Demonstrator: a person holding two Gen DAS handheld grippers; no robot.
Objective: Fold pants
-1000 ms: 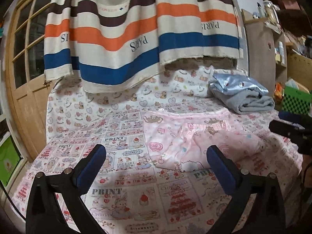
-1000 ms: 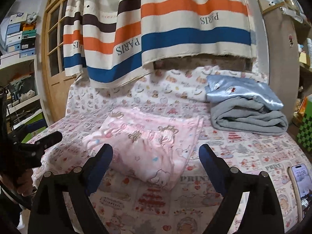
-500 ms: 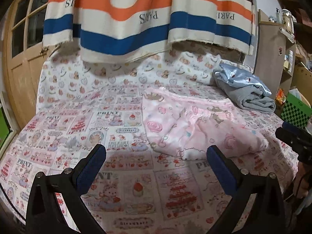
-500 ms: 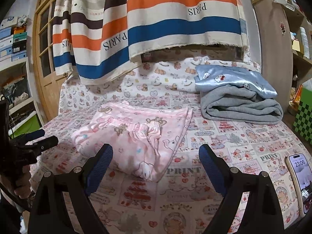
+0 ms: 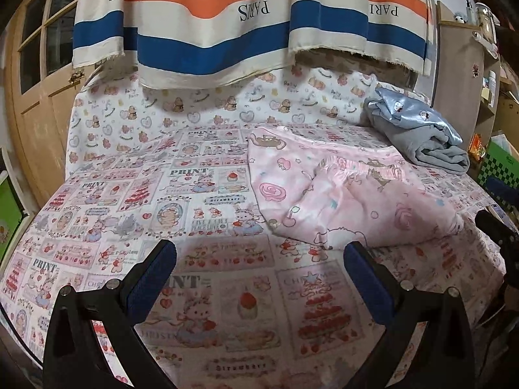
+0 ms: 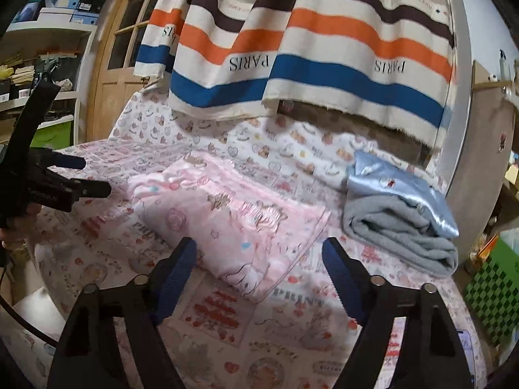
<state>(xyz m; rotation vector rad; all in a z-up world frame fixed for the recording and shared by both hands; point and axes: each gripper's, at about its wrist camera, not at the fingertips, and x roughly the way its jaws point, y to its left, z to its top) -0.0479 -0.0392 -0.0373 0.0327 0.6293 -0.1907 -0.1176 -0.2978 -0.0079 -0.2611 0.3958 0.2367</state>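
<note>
**Pink pants lie ahead of both grippers, neither holding them**

Left wrist view: the left gripper (image 5: 259, 265) hovers over the printed bedsheet (image 5: 136, 201) with its blue-padded jaws standing wide apart and only sheet between them. The pink pants (image 5: 340, 194) lie bunched on the sheet, beyond the jaws and off to their right; the nearest hem sits just past the right fingertip without touching it. Behind the pants, at the far right of the bed, rests a folded grey blanket (image 5: 428, 142) topped with pale blue satin. A striped PARIS cloth (image 5: 227, 32) hangs over the head of the bed. The right gripper's fingers (image 5: 496, 227) poke in from the right edge, just beyond the pants' right end.

Right wrist view: the right gripper (image 6: 259, 275) has just been closing somewhat, yet its jaws are still apart and clamp nothing. The pants (image 6: 233, 220) lie directly ahead; their near corner reaches down into the gap between the two fingertips, though whether it sits level with the pads or below them cannot be told. The grey blanket (image 6: 399, 233) lies right of the pants. The left gripper (image 6: 87, 175) shows at the left edge, its fingers close to the pants' left end, and the striped cloth (image 6: 324, 52) hangs above.
</note>
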